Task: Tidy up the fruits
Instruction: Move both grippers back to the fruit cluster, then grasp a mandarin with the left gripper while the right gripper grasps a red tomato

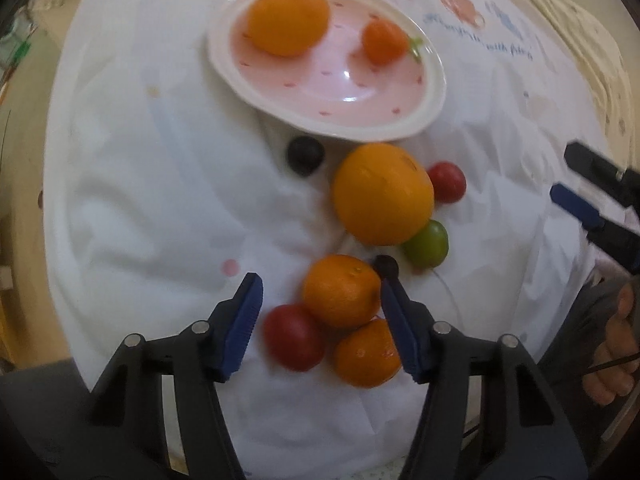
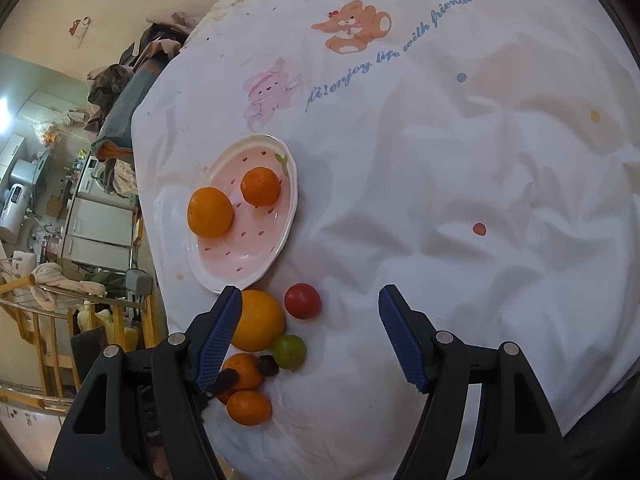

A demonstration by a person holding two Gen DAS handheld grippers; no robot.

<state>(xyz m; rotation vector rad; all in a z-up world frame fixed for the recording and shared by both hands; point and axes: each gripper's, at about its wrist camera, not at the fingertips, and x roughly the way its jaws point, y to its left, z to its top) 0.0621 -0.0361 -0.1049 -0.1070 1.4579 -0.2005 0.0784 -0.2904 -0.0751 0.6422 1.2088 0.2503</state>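
Right wrist view: wrinkled cartoon-printed white sheet [image 2: 440, 200] beside cluttered kitchen [image 2: 60, 208].

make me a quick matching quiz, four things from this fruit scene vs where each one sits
Things:
1. large orange
2. green fruit
3. left gripper
4. right gripper

Places:
a. open above bare cloth beside the fruit pile
b. on the pink plate
c. touching the big orange on the cloth
d. open around a small orange

Pairs: 1-b, 2-c, 3-d, 4-a
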